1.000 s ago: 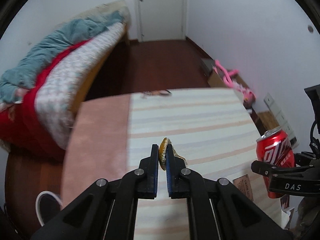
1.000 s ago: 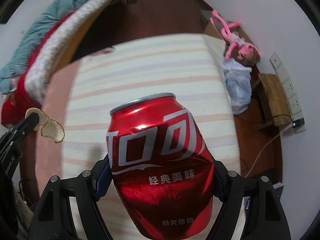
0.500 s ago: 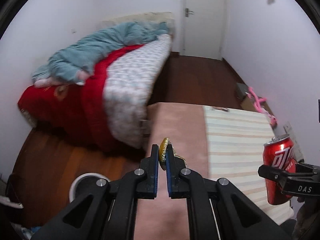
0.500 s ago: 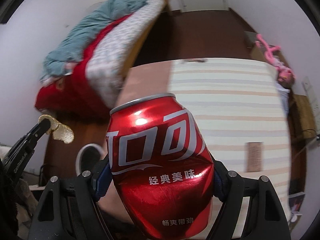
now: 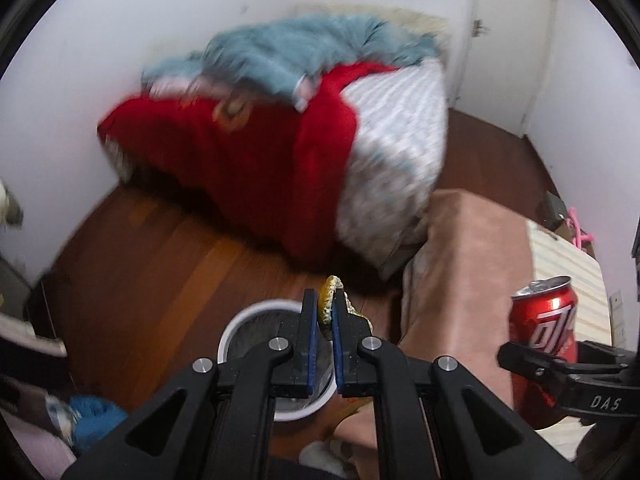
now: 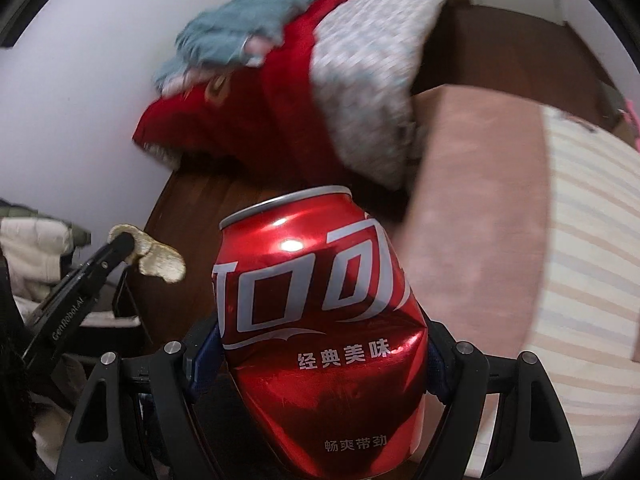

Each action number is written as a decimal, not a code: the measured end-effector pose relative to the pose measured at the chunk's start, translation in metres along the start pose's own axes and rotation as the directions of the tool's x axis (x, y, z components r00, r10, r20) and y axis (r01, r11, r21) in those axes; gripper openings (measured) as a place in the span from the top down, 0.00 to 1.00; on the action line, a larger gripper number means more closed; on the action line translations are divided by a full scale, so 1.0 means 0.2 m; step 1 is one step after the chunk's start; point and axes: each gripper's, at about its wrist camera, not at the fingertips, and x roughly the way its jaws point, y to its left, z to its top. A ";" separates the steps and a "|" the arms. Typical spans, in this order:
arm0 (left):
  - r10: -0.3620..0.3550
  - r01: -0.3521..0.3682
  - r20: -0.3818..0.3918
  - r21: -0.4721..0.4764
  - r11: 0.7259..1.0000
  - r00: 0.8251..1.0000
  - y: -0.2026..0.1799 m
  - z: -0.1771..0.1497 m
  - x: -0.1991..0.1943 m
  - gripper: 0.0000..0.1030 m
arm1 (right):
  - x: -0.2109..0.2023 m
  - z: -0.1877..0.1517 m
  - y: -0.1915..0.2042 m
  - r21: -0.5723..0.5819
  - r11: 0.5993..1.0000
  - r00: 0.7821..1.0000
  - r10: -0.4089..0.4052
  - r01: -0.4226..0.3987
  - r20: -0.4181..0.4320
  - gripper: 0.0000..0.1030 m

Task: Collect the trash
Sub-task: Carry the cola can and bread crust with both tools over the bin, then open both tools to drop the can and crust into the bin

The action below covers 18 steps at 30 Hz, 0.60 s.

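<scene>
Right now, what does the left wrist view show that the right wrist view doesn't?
Left only: the white bin on the floor under the left gripper, and the door.
Right only: the can's dented front and white lettering, pinched in the right gripper.
Both: the peel, the can, the bed, and the table.

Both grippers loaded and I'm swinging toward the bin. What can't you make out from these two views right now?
- White bin, left wrist view: the left gripper and its peel cover the inside; contents unreadable.
- Bin, right wrist view: not visible; the red can in the right gripper fills the centre.
- Bed, both views: motion-blurred, details unclear.
</scene>
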 end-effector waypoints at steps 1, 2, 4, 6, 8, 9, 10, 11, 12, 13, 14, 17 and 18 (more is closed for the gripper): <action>-0.006 0.006 -0.030 -0.018 1.000 1.000 0.05 -0.01 0.05 0.96 | 0.07 0.02 0.04 -0.008 1.000 1.000 0.005 -0.005 -0.021 0.21; -0.015 0.012 -0.062 -0.040 0.999 0.998 0.10 -0.02 0.11 0.96 | 0.16 0.02 0.09 -0.020 1.000 0.999 0.001 -0.002 -0.045 0.21; -0.027 0.016 -0.125 -0.092 0.996 0.992 0.23 -0.06 0.24 0.96 | 0.34 0.03 0.17 -0.038 0.999 0.996 -0.009 0.006 -0.089 0.21; -0.056 0.024 -0.210 -0.149 0.988 0.976 0.35 -0.11 0.42 0.96 | 0.55 0.04 0.23 -0.043 0.999 0.988 -0.015 0.009 -0.151 0.21; -0.094 0.041 -0.264 -0.198 0.979 0.960 0.45 -0.15 0.54 0.95 | 0.74 0.04 0.26 -0.044 0.999 0.979 -0.018 0.009 -0.201 0.21; -0.106 0.043 -0.287 -0.216 0.975 0.952 0.49 -0.17 0.60 0.94 | 0.81 0.04 0.26 -0.042 0.999 0.975 -0.025 0.016 -0.221 0.21; -0.113 0.034 -0.322 -0.242 0.970 0.940 0.53 -0.20 0.68 0.94 | 0.90 0.04 0.27 -0.040 0.999 0.969 -0.030 0.021 -0.246 0.21; -0.122 0.033 -0.338 -0.256 0.966 0.933 0.55 -0.21 0.72 0.94 | 0.99 0.04 0.27 -0.035 0.999 0.962 -0.030 0.022 -0.271 0.21; -0.126 0.027 -0.354 -0.270 0.962 0.927 0.57 -0.23 0.76 0.91 | 1.08 0.04 0.28 -0.028 0.999 0.955 -0.044 0.037 -0.293 0.21; -0.114 0.009 -0.374 -0.270 0.963 0.920 0.59 -0.25 0.81 0.85 | 1.15 0.04 0.27 -0.029 0.999 0.950 -0.048 0.042 -0.309 0.20; -0.098 -0.012 -0.391 -0.268 0.963 0.915 0.61 -0.27 0.84 0.76 | 1.22 0.04 0.28 -0.031 0.999 0.942 -0.046 0.038 -0.332 0.20; -0.080 -0.041 -0.396 -0.288 0.957 0.915 0.67 -0.31 0.87 0.09 | 1.41 0.03 0.29 -0.018 0.999 0.919 -0.047 0.044 -0.391 0.20; -0.070 -0.055 -0.400 -0.292 0.955 0.914 0.68 -0.32 0.87 0.09 | 1.46 0.03 0.29 -0.002 0.999 0.908 -0.035 0.038 -0.417 0.19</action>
